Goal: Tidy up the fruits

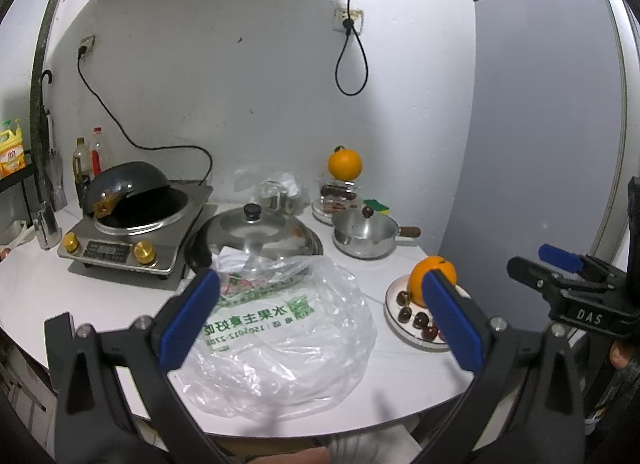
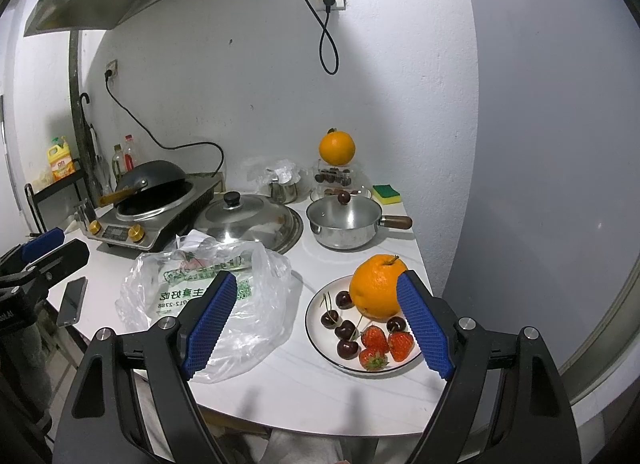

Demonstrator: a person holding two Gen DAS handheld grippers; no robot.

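A white plate (image 2: 320, 338) near the counter's front right holds a large orange (image 2: 374, 286), several dark cherries (image 2: 345, 330) and three strawberries (image 2: 386, 344). The plate (image 1: 394, 296) and orange (image 1: 418, 274) also show in the left wrist view. A clear plastic bag (image 2: 256, 304) with green print lies left of the plate; it also shows in the left wrist view (image 1: 288, 328). A second orange (image 2: 337, 147) sits on a glass jar at the back. My left gripper (image 1: 320, 312) is open and empty above the bag. My right gripper (image 2: 320, 324) is open and empty, just in front of the plate.
An induction cooker with a dark wok (image 2: 154, 188) stands at the back left. A steel lid (image 2: 248, 220) and a small steel pot (image 2: 346, 224) sit behind the bag and plate. A phone (image 2: 73, 301) lies at the left edge. A sponge (image 2: 386, 194) is by the wall.
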